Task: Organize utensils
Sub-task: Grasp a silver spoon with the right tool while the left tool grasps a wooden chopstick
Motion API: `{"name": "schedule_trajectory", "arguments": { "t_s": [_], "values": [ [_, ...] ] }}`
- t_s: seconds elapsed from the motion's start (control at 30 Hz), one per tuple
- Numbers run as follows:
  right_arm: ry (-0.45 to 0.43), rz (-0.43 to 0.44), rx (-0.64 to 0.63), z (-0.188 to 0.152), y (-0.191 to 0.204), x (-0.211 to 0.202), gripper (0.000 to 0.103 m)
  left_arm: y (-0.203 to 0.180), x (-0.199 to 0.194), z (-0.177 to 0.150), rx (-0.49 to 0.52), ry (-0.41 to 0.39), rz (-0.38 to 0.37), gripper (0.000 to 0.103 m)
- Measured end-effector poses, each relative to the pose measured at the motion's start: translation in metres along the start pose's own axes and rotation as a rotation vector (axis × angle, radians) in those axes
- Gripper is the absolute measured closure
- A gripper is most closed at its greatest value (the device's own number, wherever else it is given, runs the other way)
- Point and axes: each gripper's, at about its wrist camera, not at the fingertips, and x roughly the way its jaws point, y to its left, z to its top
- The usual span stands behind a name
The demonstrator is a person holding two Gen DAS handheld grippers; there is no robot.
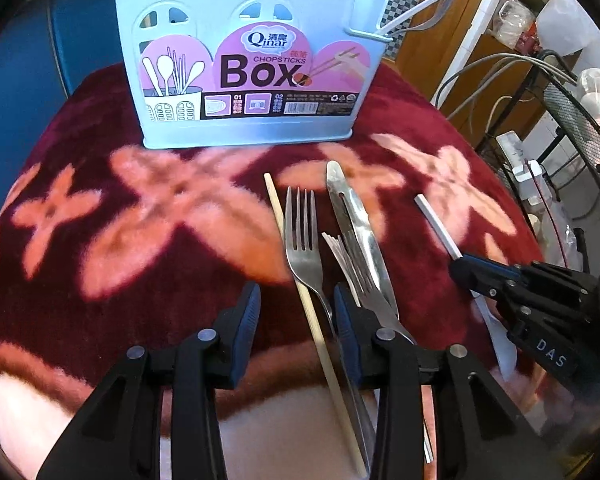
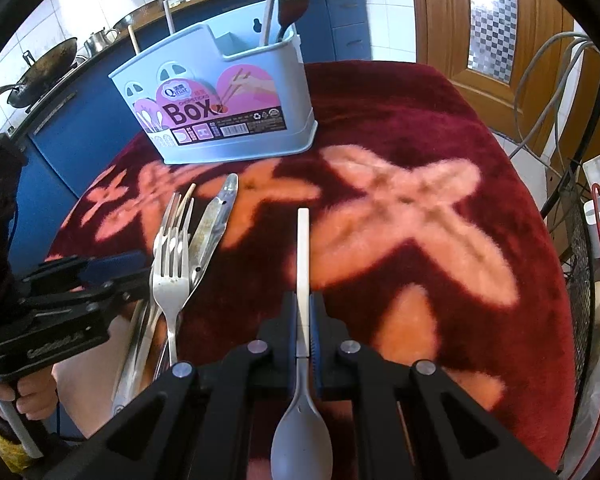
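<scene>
A light blue chopsticks box [image 1: 244, 80] stands at the far side of the red flowered blanket; it also shows in the right wrist view [image 2: 220, 116], holding a few utensils in its end slot. My right gripper [image 2: 304, 320] is shut on a white-handled grey spoon [image 2: 303, 264], its bowl toward the camera; this gripper shows in the left wrist view [image 1: 466, 266]. My left gripper [image 1: 296, 304] is open and empty above the blanket. Its right finger stands beside a steel fork [image 1: 302, 240], a wooden chopstick [image 1: 296, 264], a second fork and a steel knife [image 1: 352, 224].
The blanket [image 2: 420, 140] covers a round table, dropping off at right. A black wire rack [image 1: 572, 120] with cables stands to the right. Blue kitchen cabinets with a wok [image 2: 44, 68] lie behind at left, a wooden door at back right.
</scene>
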Motion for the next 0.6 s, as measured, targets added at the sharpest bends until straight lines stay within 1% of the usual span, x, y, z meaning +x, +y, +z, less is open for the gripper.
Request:
{"name": "schedule_trajectory", "arguments": {
  "t_s": [0.1,0.33,0.5,0.6],
  "values": [
    [-0.001,0.003,0.000,-0.001,0.000,-0.001,0.095,0.003,-0.003,-0.003,0.013,-0.005,-0.002,0.067],
    [-0.001,0.003,-0.001,-0.001,-0.001,-0.001,0.095,0.025,-0.012,-0.012,-0.051,0.000,-0.046,0.073],
    [-0.001,0.001,-0.004,0.000,0.000,-0.001,0.095,0.026,-0.008,-0.005,-0.081,-0.015,-0.075,0.082],
    [0.002,0.007,-0.004,0.001,0.000,-0.001,0.095,0.031,-0.002,0.004,-0.117,-0.039,-0.123,0.084]
  ]
}}
